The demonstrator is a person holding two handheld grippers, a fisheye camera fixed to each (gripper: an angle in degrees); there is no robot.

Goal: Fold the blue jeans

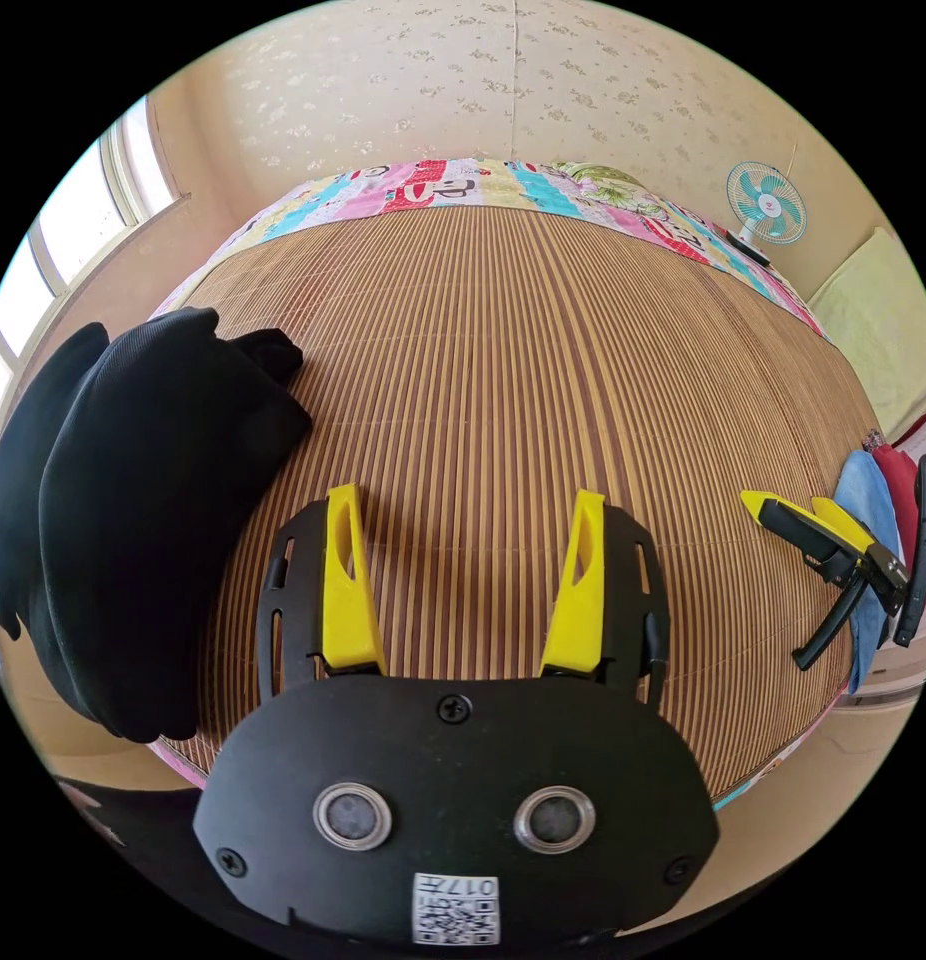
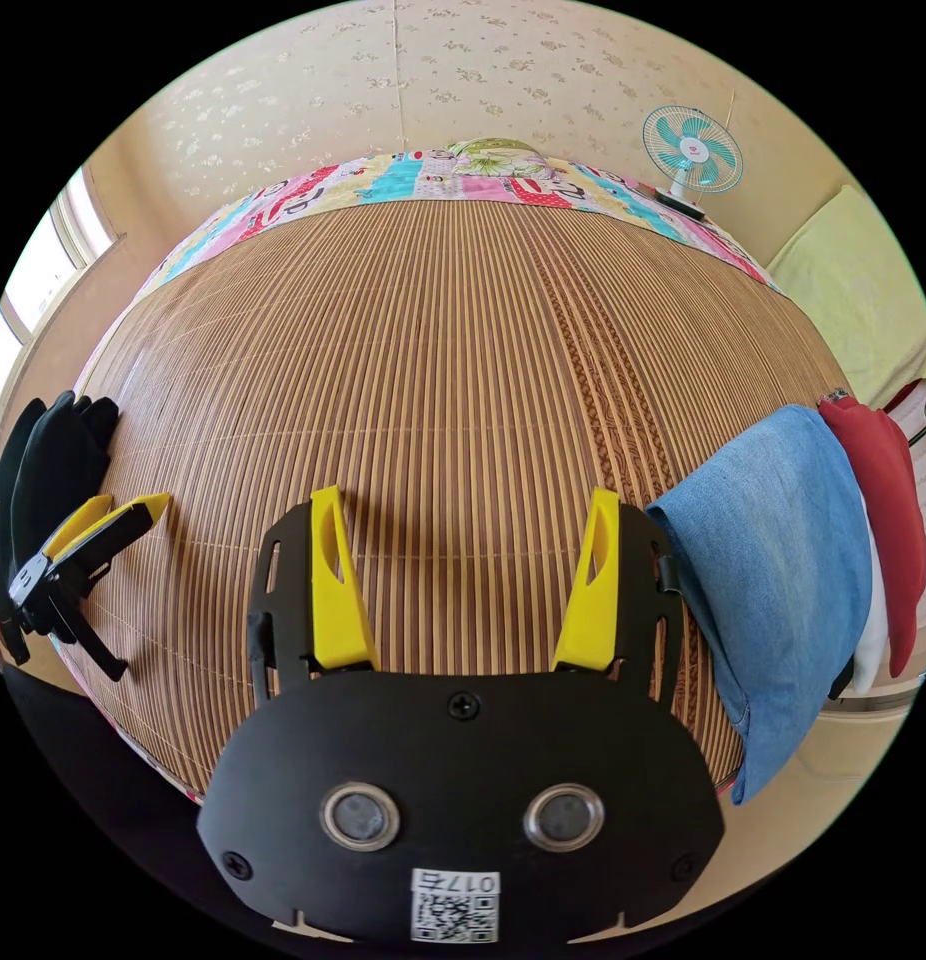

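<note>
Woven bamboo mat covers the bed, with a patchwork quilt cut off along its far edge. Both tools hover over it, the left tool and right tool each spread with nothing between the jaws. Blue jeans lie folded at the mat's right edge, partly hiding red and white clothes. Black clothes are heaped at the left edge.

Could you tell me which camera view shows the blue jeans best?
The right gripper view: the folded blue jeans lie large and close at the bamboo mat's edge, beside a red garment. In the left gripper view they are a thin sliver behind the right gripper.
</note>
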